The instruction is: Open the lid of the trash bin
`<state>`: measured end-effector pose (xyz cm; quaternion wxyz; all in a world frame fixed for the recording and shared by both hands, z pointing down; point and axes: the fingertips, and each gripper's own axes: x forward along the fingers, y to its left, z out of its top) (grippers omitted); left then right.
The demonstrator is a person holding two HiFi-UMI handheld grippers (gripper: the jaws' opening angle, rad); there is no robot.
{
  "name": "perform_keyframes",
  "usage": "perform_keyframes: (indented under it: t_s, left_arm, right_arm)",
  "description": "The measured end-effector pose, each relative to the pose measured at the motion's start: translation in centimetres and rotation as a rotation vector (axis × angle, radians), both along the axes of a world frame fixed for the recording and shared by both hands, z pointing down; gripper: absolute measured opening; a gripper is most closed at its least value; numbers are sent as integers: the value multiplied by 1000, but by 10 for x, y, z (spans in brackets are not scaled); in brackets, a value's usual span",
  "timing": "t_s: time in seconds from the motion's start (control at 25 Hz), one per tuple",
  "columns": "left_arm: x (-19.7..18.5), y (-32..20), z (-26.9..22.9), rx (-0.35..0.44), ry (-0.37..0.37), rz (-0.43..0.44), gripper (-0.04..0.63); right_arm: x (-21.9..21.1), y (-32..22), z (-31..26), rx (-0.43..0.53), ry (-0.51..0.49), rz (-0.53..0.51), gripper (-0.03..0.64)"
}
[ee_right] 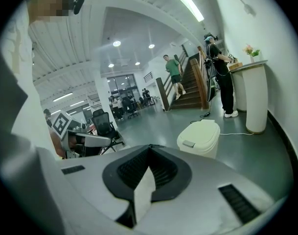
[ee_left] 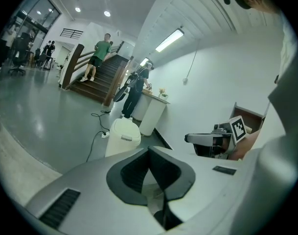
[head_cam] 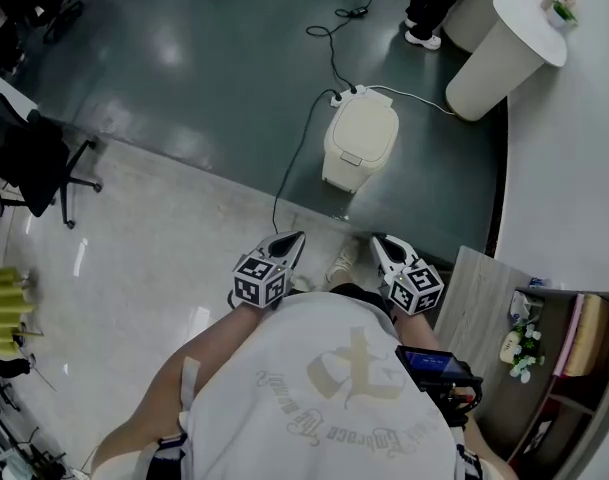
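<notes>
The cream trash bin [head_cam: 359, 143] stands on the dark floor ahead of me with its lid down. It also shows in the left gripper view as the bin [ee_left: 123, 137] and in the right gripper view as the bin [ee_right: 200, 137]. My left gripper [head_cam: 292, 238] and right gripper [head_cam: 379, 240] are held close to my body, side by side, well short of the bin. Both point toward it. The jaws of the left gripper [ee_left: 149, 152] meet at their tips with nothing between them. So do those of the right gripper [ee_right: 149, 150].
A black cable and power strip [head_cam: 346, 95] lie just behind the bin. A white round counter [head_cam: 504, 43] stands at the back right, with a person's feet [head_cam: 424, 36] beside it. An office chair [head_cam: 34, 158] is at the left and a wooden shelf [head_cam: 484, 298] at my right.
</notes>
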<state>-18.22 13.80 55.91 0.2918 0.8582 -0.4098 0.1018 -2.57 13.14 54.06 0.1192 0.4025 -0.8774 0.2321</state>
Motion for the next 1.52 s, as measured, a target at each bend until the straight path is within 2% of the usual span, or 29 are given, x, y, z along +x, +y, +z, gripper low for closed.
perform_keyframes:
  t_s: [0.2,0.76,1.2,1.52]
  left_arm:
    - [15,-32,2,-18,-14,6,14]
    - [92,-150,7,-40,-96,85,13]
    - [136,-211,26,-110,-154,36,14]
    - [156,-233,36,-147,-183,26,14]
  right_arm:
    - [14,-33,3,-9,-11,0,5]
    - [94,-146,9,-13,-53,57,5]
    - [151,-212,19,-25,-89,34,5]
    - [158,-225,34,-67,-108,-11,5]
